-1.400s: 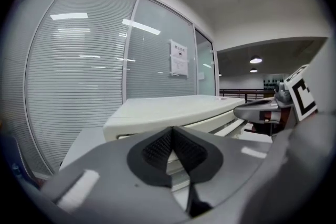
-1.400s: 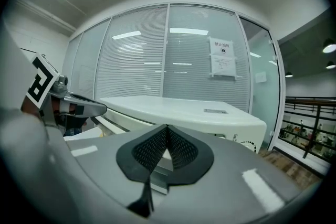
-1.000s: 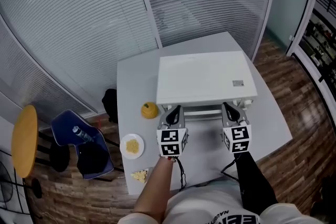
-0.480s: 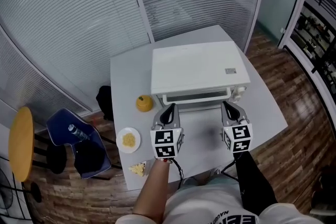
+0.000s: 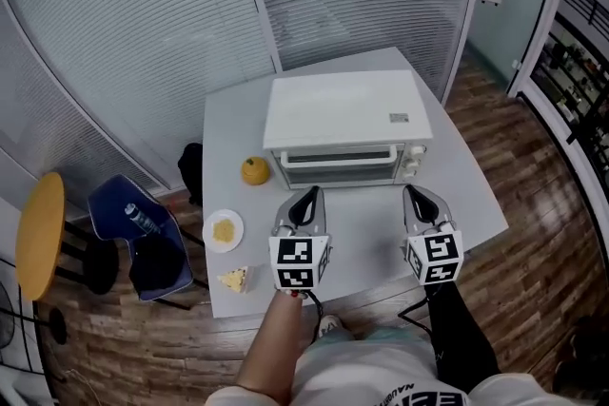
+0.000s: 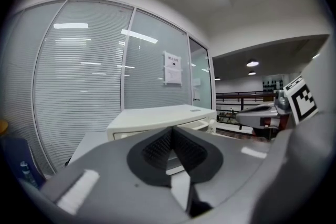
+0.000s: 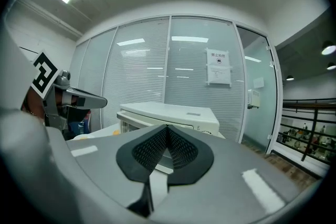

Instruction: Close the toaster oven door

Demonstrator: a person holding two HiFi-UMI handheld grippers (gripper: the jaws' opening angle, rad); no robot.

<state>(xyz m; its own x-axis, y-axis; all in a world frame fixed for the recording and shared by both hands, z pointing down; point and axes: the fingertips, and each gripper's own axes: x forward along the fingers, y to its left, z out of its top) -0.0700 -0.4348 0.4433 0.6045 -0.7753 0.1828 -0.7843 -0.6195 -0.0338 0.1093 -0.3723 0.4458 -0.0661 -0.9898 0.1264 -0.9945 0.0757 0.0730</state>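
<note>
Entry, door-closing task. We are looking down at the toaster oven (image 5: 343, 124), which is sitting toward the far side of the grey table (image 5: 381, 238) with its front facing us. Its door (image 5: 338, 163) is standing upright against the front of the housing, with the handle bar running along the top edge. No gap is showing from the head view, and no panel is lying forward over the table.

We are holding the left gripper (image 5: 307, 200) and the right gripper (image 5: 419, 198) side by side above the near part of the table. Both are pointing at the oven and are apart from it, touching nothing. In the left gripper view the two ribbed pads are meeting at their tips with nothing between them. The right gripper view is showing the same: jaws together and empty.

We are judging the closing step as done, since the door appears seated. We are not able to confirm a latch from these views. As far as we are reading it, nothing is left beyond perhaps a check that the door is fully seated.

Off to the left, a yellow fruit (image 5: 254, 170), a small plate (image 5: 224, 230) and a food scrap (image 5: 234, 280) are lying clear of the work.
</note>
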